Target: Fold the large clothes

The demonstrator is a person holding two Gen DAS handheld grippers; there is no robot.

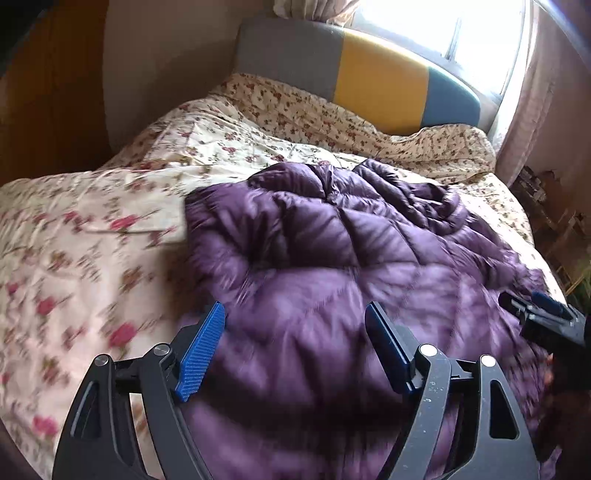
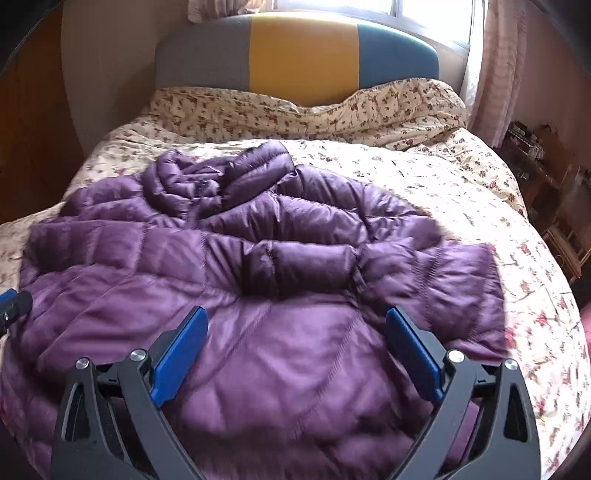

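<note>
Purple quilted down coat (image 2: 258, 280) lay rumpled, puffy and glossy, on floral cotton bedspread (image 2: 461, 192). Left gripper (image 1: 295, 325) and right gripper (image 2: 295, 325) hung above its near hem, ribbed blue pads spread wide, nothing between them. Padded grey-yellow-teal headboard (image 2: 303, 48) stood far.

Purple jacket (image 1: 332, 258) near hem cut off; floral bedspread (image 1: 74, 258) motion-blurred.

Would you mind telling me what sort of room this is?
Most likely a bedroom: a bed with floral bedding, a padded headboard, and a curtained window behind it.
</note>
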